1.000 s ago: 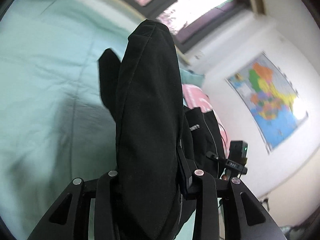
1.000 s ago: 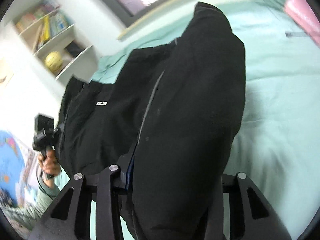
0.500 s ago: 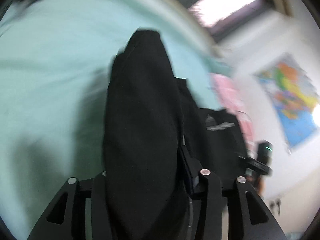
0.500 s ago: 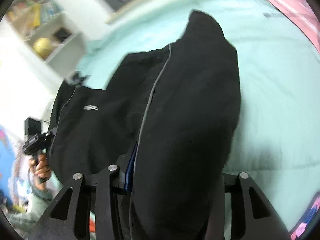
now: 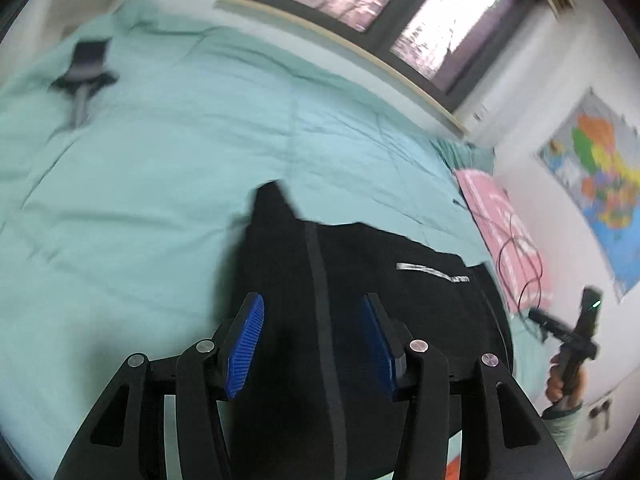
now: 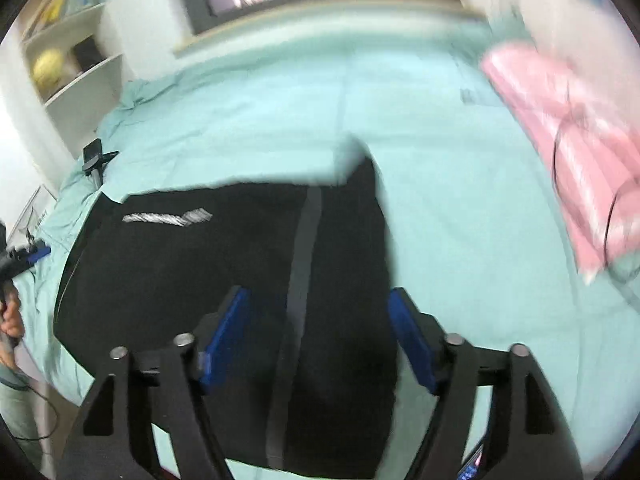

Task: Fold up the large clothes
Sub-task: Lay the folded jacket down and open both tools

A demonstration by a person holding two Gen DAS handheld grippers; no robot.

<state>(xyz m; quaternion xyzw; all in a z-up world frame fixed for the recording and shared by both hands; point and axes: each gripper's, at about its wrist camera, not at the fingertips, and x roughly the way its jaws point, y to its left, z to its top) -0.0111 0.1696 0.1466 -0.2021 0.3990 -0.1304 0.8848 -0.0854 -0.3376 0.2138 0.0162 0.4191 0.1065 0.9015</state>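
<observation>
A large black garment point(image 5: 360, 320) with a grey stripe and a white logo lies spread on the teal bed, also in the right wrist view point(image 6: 240, 264). My left gripper point(image 5: 312, 344) is open and empty, its blue pads point(image 5: 244, 340) apart just above the garment's left part. My right gripper point(image 6: 320, 332) is open and empty above the garment's right part, its blue pads point(image 6: 412, 340) apart. The right gripper also shows in the left wrist view at the far right point(image 5: 572, 336).
The teal bed sheet point(image 5: 160, 160) stretches ahead to the window point(image 5: 384, 4). A pink pillow with a cable point(image 6: 576, 140) lies at the right. A small black stand point(image 5: 86, 68) sits on the bed's far left. White shelves point(image 6: 72, 64) stand left.
Both grippers have opened and let go of the black garment. It has dropped and now lies flat on the bed instead of hanging bunched between the fingers.
</observation>
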